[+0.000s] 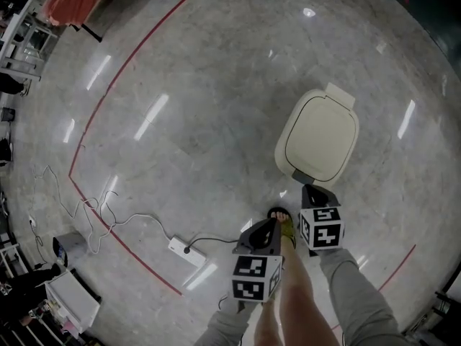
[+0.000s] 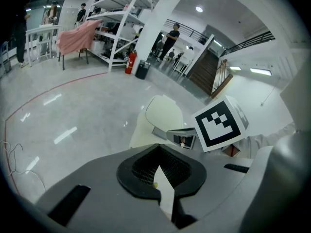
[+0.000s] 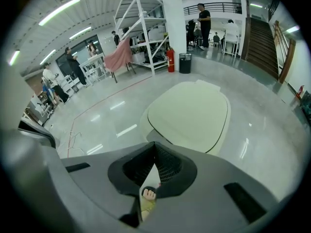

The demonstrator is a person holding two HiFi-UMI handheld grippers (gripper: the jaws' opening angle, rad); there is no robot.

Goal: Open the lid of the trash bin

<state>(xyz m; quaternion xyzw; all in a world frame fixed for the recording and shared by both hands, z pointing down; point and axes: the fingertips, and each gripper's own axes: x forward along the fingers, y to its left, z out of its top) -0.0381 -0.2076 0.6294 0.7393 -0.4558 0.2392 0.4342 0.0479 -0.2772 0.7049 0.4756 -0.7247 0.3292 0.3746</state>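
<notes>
Bright, even indoor light comes from ceiling strip lamps and a round ceiling spot; they lay long white bars of glare on the polished floor; shadows are faint and soft, even beside the trash bin; all three views bulge like fisheyes, straight lines bending toward black vignetted corners; close to the lens the grey bodies of the left gripper and right gripper are soft, while the distant shelving is fairly sharp.

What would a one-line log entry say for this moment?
lid: closed on trash bin | left gripper: shut, empty, short of trash bin | right gripper: shut, empty, at its near edge
</notes>
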